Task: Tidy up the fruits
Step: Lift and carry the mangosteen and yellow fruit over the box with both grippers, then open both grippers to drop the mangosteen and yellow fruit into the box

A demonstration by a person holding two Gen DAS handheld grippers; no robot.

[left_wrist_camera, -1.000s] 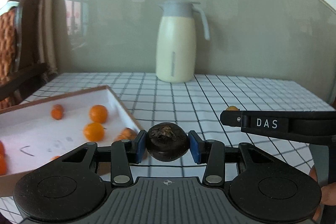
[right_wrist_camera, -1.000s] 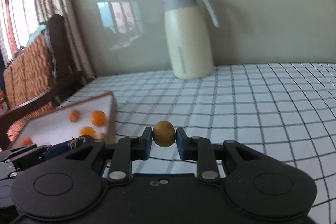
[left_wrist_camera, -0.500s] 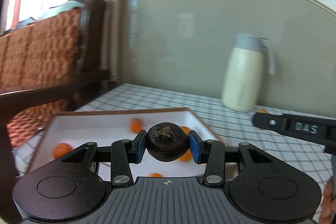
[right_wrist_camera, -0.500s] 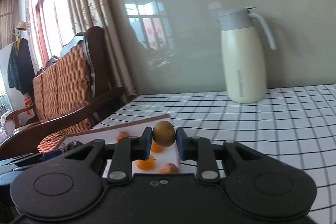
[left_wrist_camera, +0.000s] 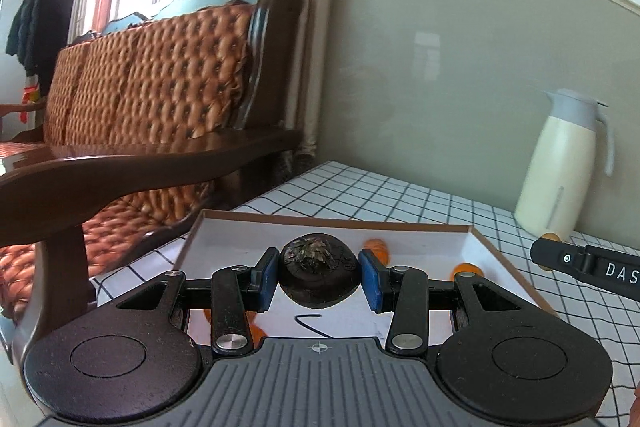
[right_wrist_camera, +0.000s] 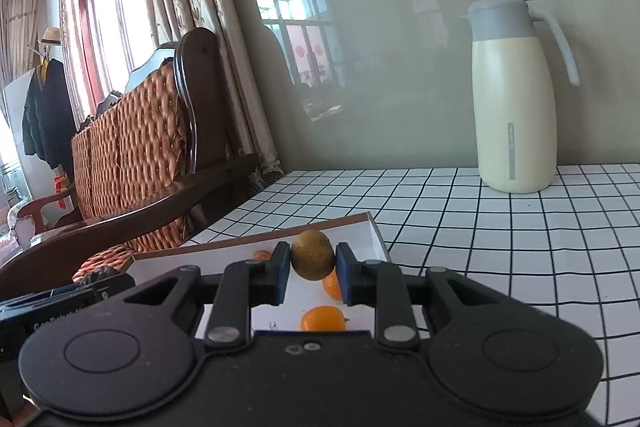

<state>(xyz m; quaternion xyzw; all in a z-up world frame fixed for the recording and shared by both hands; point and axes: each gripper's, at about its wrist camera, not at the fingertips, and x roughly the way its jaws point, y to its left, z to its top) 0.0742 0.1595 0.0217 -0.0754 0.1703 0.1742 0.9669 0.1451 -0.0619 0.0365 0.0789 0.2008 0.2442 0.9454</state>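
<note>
Gripping a dark, rough-skinned round fruit (left_wrist_camera: pixel 319 275) between its blue pads, the left gripper (left_wrist_camera: pixel 319 277) hangs over the white inside of the shallow brown-rimmed box (left_wrist_camera: pixel 332 220). The right gripper (right_wrist_camera: pixel 313 267) is clamped on a small yellow-brown fruit (right_wrist_camera: pixel 312 260) above the same box's far right corner. Small orange fruits lie on the box floor: one (right_wrist_camera: pixel 323 319) just below the right gripper's fingers, another (left_wrist_camera: pixel 377 246) toward the far rim. The box sits at the left edge of the checked tablecloth (right_wrist_camera: pixel 500 227), beside a wooden sofa with woven cushions (left_wrist_camera: pixel 152 75). A cream jug with a grey lid (right_wrist_camera: pixel 514 99) stands at the table's far edge against the wall.
</note>
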